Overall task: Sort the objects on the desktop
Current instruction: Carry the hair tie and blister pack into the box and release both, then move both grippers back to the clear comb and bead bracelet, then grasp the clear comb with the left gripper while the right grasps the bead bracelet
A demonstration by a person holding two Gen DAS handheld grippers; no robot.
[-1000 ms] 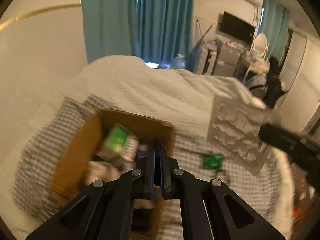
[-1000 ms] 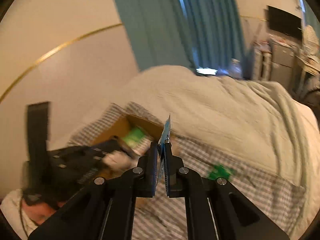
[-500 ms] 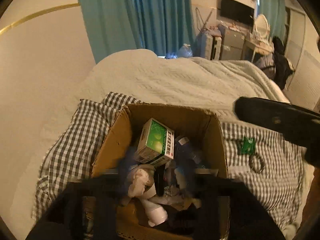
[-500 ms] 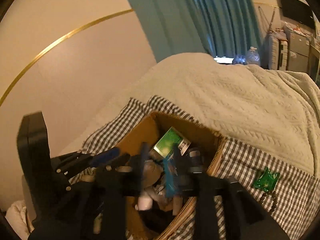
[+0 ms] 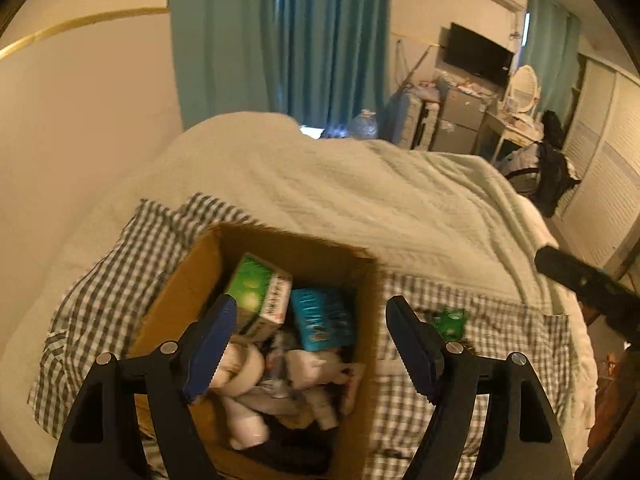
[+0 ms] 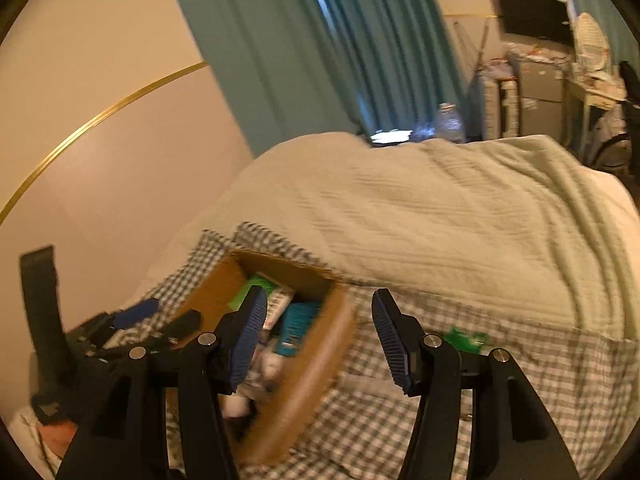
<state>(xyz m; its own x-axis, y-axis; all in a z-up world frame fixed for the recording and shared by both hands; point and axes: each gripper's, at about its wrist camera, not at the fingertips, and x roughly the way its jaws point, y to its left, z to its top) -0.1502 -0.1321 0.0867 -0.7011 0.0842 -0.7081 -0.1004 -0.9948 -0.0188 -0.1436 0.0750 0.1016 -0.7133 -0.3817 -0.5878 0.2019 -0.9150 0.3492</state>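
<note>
Right wrist alone shows left claw [image 6: 156, 322] beside box [image 6: 320, 360].

teal curtains [image 5: 280, 36] behind a pale quilted bed [image 5: 360, 196] — wall tv [image 5: 478, 58], cluttered dresser [image 5: 464, 108] beyond.

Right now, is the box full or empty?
Nearly full. The open box holds a green carton, a teal packet and white bottles heaped close to its rim.

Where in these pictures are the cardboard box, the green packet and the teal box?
cardboard box [image 5: 188, 284], left wrist view, bare left inner wall.
green packet [image 6: 468, 339], right wrist view, its middle.
teal box [image 5: 322, 318], left wrist view, top face.
</note>
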